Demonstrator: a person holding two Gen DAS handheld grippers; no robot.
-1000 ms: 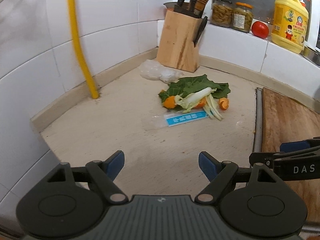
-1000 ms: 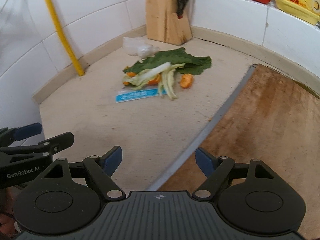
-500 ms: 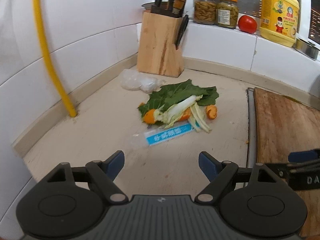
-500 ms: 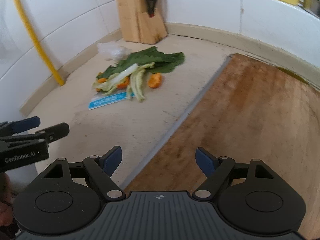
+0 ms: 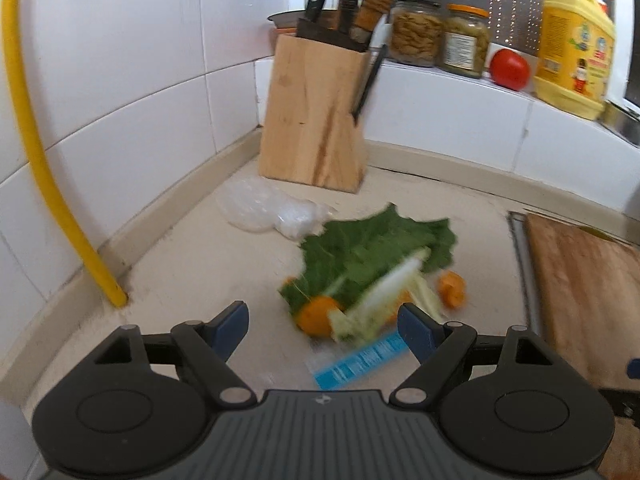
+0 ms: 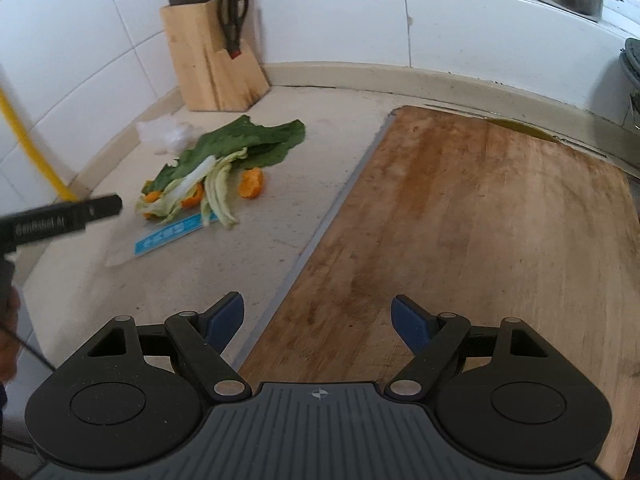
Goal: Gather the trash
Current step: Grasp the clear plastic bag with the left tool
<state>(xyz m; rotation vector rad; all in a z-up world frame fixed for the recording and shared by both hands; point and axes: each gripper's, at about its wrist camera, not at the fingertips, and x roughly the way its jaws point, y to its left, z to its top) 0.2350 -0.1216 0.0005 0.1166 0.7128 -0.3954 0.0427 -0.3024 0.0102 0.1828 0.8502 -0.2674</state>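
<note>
Left wrist view: the left gripper (image 5: 322, 330) has its jaws wide apart and holds nothing. It hangs over the scraps (image 5: 372, 276), a heap of green leaf, pale stalks and orange peel on the counter (image 5: 192, 272), with a blue wrapper (image 5: 360, 362) lying flat just in front. A clear bag (image 5: 272, 210) sits beyond, near the knife block (image 5: 316, 116). The risk, as a judgement: the loose heap could scatter or the flat wrapper slip from a shallow pinch. White tiles, a yellow pipe (image 5: 44, 188), jars and a tomato (image 5: 509, 69) on the ledge.

Right wrist view: the right gripper (image 6: 318, 322) is likewise wide open and empty, over the edge of the wooden board (image 6: 480, 220), well apart from the scraps.
</note>
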